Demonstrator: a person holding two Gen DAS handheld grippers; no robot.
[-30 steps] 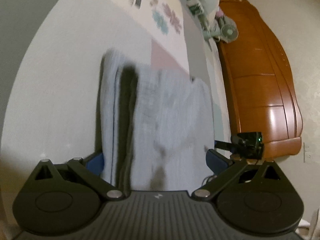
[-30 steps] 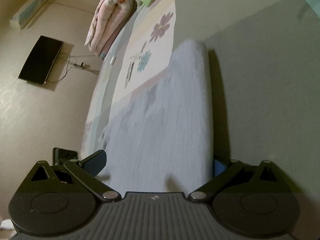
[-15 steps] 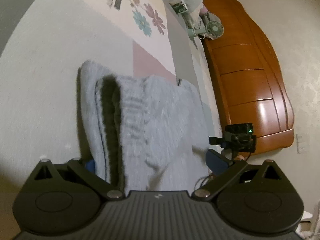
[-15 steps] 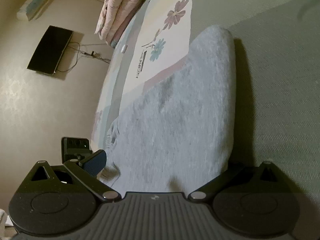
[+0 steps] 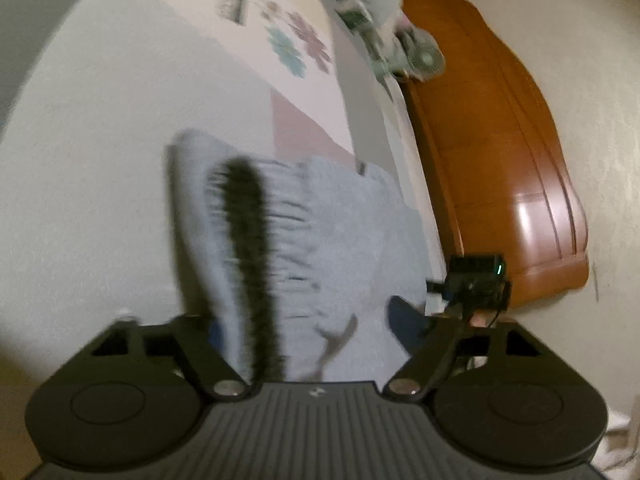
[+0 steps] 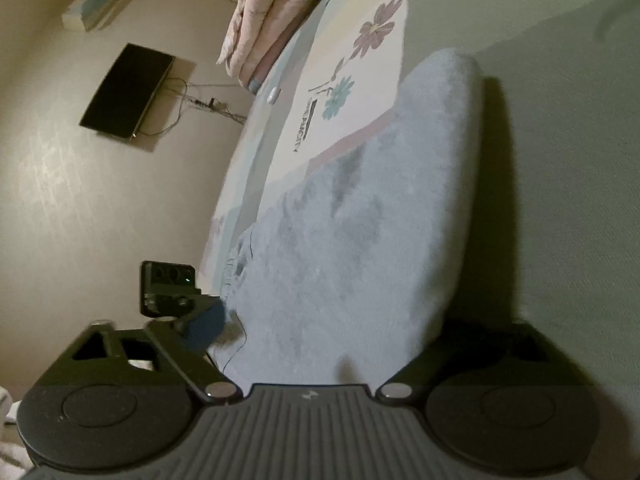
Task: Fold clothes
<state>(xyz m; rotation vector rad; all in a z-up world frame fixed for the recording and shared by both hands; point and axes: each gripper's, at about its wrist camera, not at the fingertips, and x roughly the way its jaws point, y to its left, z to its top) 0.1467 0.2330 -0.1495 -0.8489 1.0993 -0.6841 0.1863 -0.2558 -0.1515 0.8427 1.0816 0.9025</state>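
Garment: a light grey knitted sweater (image 5: pixel 344 240) is lying on the bed (image 5: pixel 100 160), already doubled over; in the left wrist view a dark gap is showing between its layers.
Position: the sweater is stretching straight away from both grippers, its near end is sitting between the fingers of each one.
Long axis: it is running forward along the pointing direction of the grippers, toward the flower print on the bed cover (image 6: pixel 352 92).
Left gripper (image 5: pixel 316 320): the jaws are closing now with the near edge of the sweater between them; the right finger (image 5: pixel 404 320) is lying on the cloth, the left one is mostly hidden behind the fold, so I cannot tell if the cloth is already pinched.
Right gripper (image 6: pixel 320 320): the jaws are closing too, with the sweater's near end between them; the left finger (image 6: pixel 204 324) is touching the edge of the cloth, the right one is in shadow under the thick fold, a firm pinch is not visible.
Nearer hand: both are equally near, one at each near corner, so the next move is probably a two-handed lift and fold forward.
Containers: none are visible; a rolled quilt (image 6: pixel 264 20) is only lying at the far end of the bed.
Risk: the thick layers can slip if only the top one is caught.
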